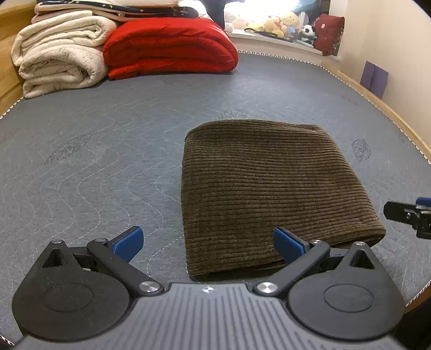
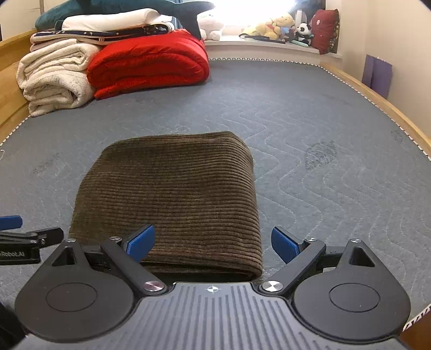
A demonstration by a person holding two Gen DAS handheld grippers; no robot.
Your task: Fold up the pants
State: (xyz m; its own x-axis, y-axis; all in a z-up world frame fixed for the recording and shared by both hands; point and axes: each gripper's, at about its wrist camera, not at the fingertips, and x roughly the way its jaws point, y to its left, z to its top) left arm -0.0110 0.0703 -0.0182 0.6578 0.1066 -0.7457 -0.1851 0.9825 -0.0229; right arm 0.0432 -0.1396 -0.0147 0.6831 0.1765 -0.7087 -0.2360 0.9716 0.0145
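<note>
The brown corduroy pants [image 1: 272,185] lie folded into a compact rectangle on the grey quilted mattress [image 1: 94,167]; they also show in the right wrist view [image 2: 172,193]. My left gripper [image 1: 208,243] is open and empty at the near left corner of the pants. My right gripper [image 2: 212,243] is open and empty at the near right corner. The right gripper shows at the right edge of the left wrist view [image 1: 409,214]. The left gripper shows at the left edge of the right wrist view [image 2: 24,237].
Folded cream blankets [image 1: 59,53] and a red quilt [image 1: 169,45] are stacked at the far left of the mattress. Stuffed toys [image 1: 282,24] and a red cushion [image 1: 330,33] sit on the window ledge. A wooden bed frame [image 1: 377,105] runs along the right.
</note>
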